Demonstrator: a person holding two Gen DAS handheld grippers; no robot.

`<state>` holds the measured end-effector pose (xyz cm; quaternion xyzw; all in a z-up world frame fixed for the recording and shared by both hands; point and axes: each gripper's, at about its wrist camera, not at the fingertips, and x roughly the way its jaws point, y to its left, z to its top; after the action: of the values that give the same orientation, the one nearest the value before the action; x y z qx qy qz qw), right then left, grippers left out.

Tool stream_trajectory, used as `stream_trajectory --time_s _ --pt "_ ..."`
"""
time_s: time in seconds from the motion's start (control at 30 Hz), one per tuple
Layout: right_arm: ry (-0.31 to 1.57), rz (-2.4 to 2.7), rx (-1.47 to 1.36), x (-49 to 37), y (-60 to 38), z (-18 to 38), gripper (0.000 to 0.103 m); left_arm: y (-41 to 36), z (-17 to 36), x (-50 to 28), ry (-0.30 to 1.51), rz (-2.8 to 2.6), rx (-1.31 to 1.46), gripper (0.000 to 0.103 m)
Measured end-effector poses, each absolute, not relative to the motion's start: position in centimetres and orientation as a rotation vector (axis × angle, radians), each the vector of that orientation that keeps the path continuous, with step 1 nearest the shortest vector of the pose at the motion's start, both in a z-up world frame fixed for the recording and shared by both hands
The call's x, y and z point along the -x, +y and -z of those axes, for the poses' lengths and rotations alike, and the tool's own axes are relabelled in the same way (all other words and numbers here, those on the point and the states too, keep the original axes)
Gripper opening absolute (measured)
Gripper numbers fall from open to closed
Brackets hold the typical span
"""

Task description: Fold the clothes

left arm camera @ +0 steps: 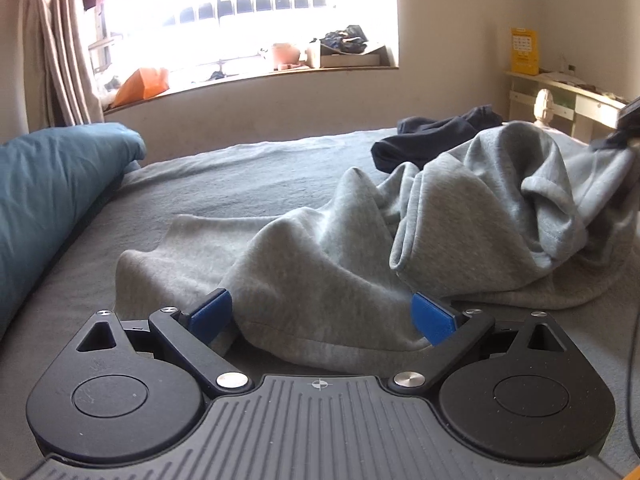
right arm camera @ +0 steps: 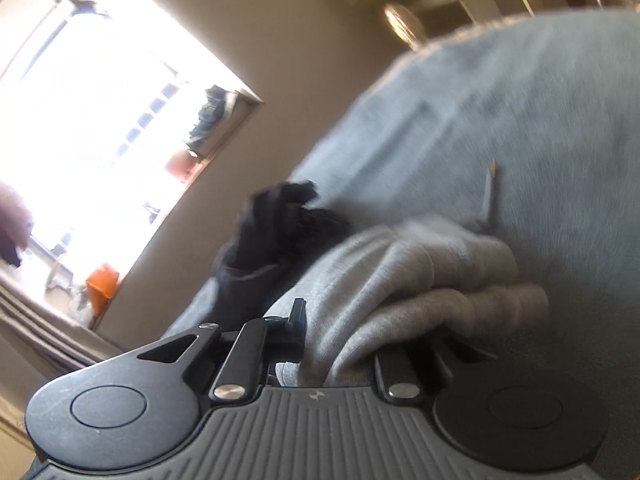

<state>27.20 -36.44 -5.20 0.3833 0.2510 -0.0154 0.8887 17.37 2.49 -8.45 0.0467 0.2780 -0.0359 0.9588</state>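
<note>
A crumpled grey sweatshirt (left arm camera: pixel 320 260) lies across the bed (left arm camera: pixel 240 184). Its near hem sits between the blue pads of my left gripper (left arm camera: pixel 322 316), whose jaws stand wide apart and open around the cloth. The garment's far right part is pulled up toward a dark blurred shape at the frame's edge. In the right wrist view my right gripper (right arm camera: pixel 344 328) is shut on a bunched fold of the grey sweatshirt (right arm camera: pixel 420 280). The cloth drapes over the right finger and hides it. The picture there is tilted and blurred.
A dark navy garment (left arm camera: pixel 432 136) lies on the bed behind the sweatshirt, also seen as a dark heap (right arm camera: pixel 280 224). A blue pillow (left arm camera: pixel 48 200) fills the left side. Beyond are a cluttered window sill (left arm camera: pixel 240 76), a curtain (left arm camera: pixel 60 40) and a pale desk (left arm camera: pixel 568 92).
</note>
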Motion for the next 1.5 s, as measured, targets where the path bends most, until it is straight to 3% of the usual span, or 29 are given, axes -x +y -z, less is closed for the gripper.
stream_trajectory --time_s 0.5,0.73,0.9,1.13,1.43,1.5 --pt "0.123 0.129 -0.599 -7.7 -43.2 -14.4 0.013 1.9 7.8 -13.5 0.652 0.155 -0.029 0.098" --pt "-0.008 0.184 -0.546 -1.7 -46.7 -19.8 0.013 2.3 6.1 -10.5 0.693 0.198 0.026 0.098" --pt "0.081 -0.034 -0.507 -4.2 -41.0 -17.7 0.013 5.4 4.6 -8.7 0.756 0.167 0.120 0.098" --pt "0.337 -0.565 -0.365 -9.7 -24.0 -10.9 0.013 12.9 0.8 -4.1 0.667 0.019 0.209 0.098" --pt "0.748 -1.002 0.222 -7.4 -1.2 3.1 0.015 19.8 1.9 0.7 0.748 -0.154 0.288 0.099" --pt "0.726 -1.020 0.408 -4.6 0.6 5.2 0.019 20.4 2.8 0.9 0.783 -0.152 0.327 0.099"
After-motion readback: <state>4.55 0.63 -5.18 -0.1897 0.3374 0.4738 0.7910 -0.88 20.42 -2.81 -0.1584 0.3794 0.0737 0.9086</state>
